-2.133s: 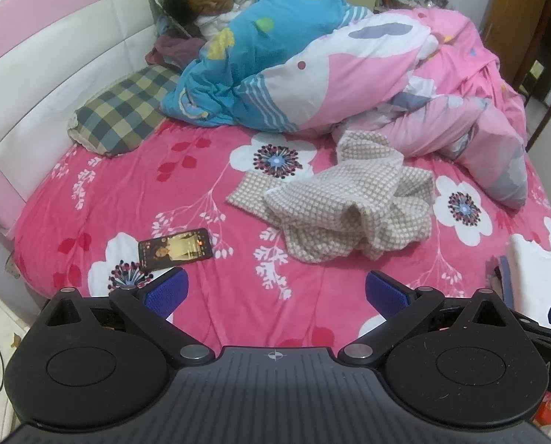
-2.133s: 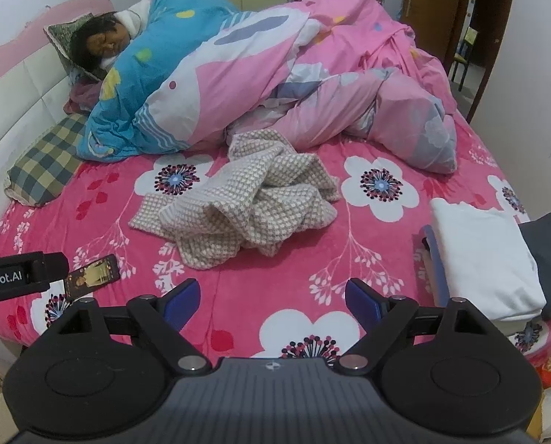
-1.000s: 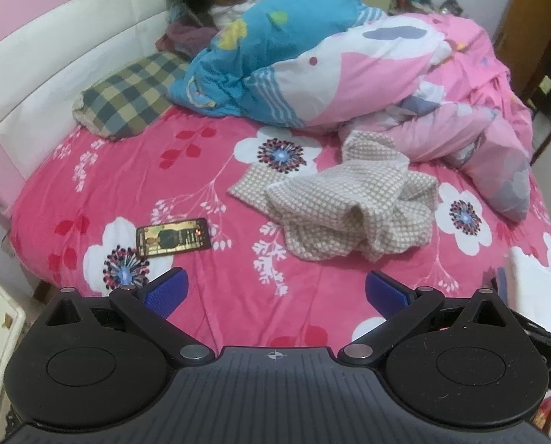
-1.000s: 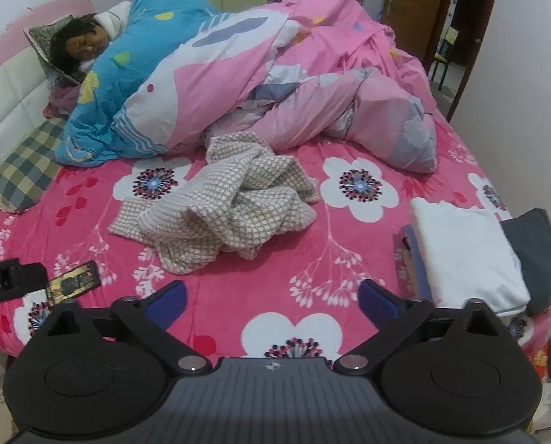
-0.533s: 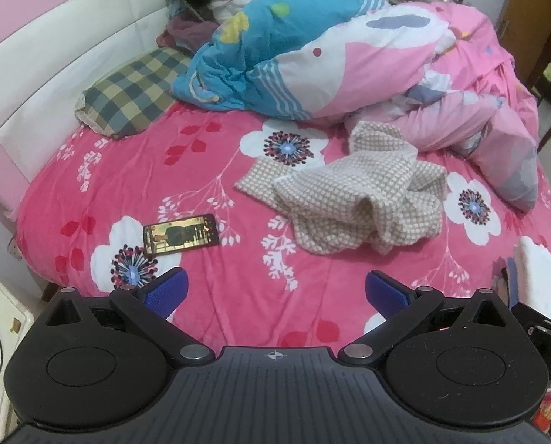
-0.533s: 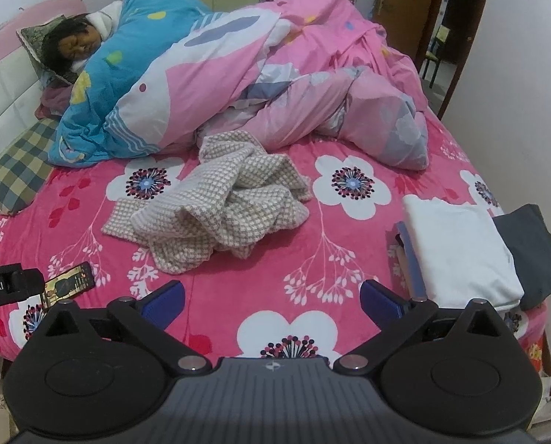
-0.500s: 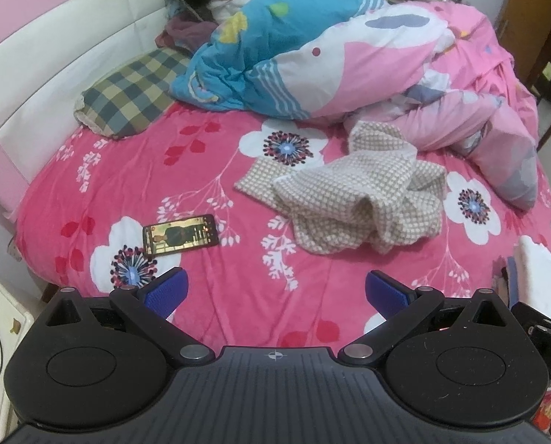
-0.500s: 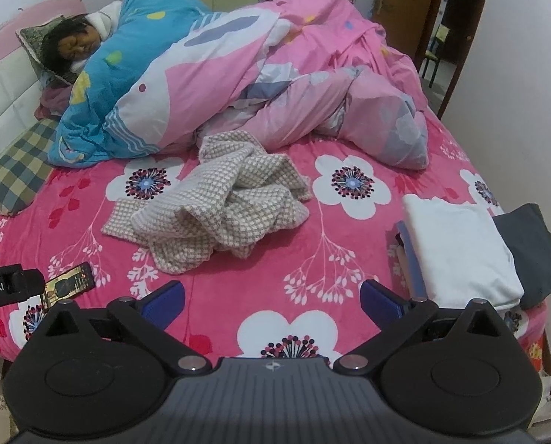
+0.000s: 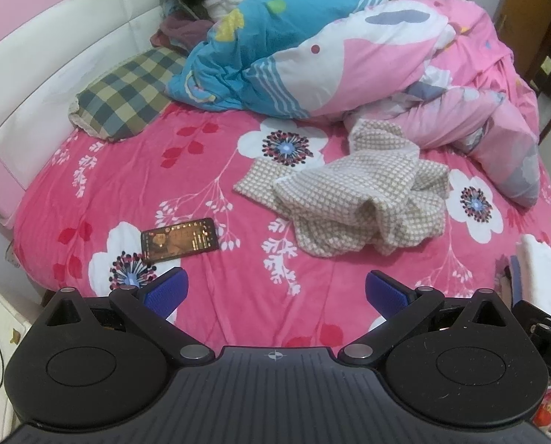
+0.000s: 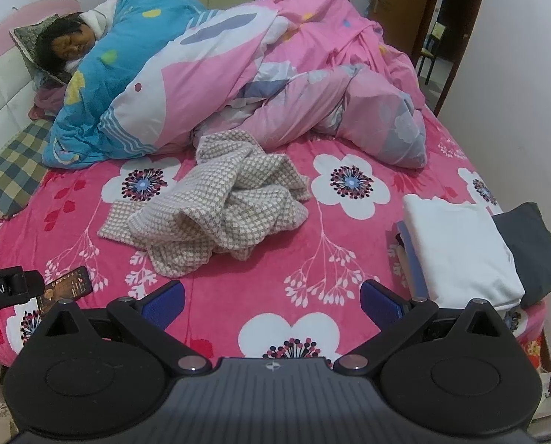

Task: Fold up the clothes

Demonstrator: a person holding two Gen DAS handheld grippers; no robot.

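Both grippers, left and right, spread wide, holding nothing. Checked garment crumpled mid-bed, against duvet. Risks: pinching duvet along with it, snagging bunched layers, knocking phone.

We hold two handheld grippers, each seen from its own wrist camera: the left gripper with both blue-padded fingers spread wide and nothing between them, and the right gripper in the same state, its blue-padded fingers parted wide around bare space. Both point forward and slightly downward, neither touching anything. A black edge of the left gripper's body shows at the far left of the right wrist view, and a black edge of the right gripper's body at the far right of the left wrist view, so we carry the two side by side at about the same level.
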